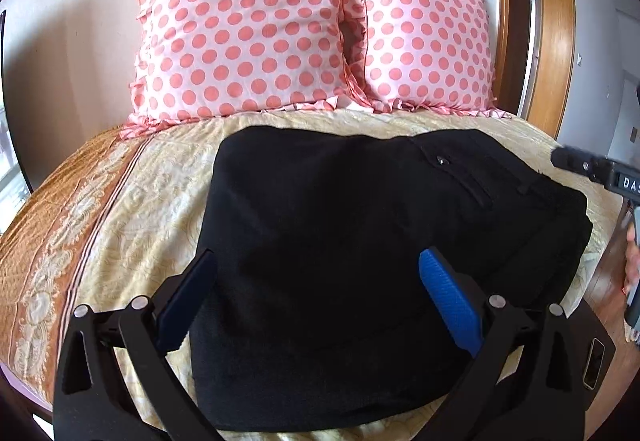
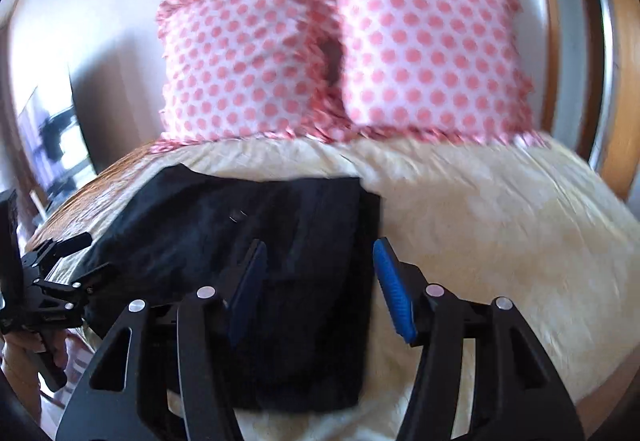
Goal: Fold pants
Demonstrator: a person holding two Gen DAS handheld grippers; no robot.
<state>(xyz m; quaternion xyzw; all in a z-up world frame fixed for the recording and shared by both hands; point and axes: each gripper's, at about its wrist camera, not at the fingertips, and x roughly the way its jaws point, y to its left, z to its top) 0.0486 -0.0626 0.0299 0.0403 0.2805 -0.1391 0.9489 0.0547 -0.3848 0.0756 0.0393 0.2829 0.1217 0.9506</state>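
Pants lie folded compact on the bed; left claw and right claw gape wide, empty. We judge only smoothing remains: press edges flat.

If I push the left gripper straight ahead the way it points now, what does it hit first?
Probably the black pants: the left gripper has its jaws open over the folded cloth. Depth is unclear; the polka-dot pillows lie further on.

White letters "DAS" legible on black body of right gripper, at right edge of left wrist view; label cut off by frame, possibly longer. Right wrist view blurred, no text readable.
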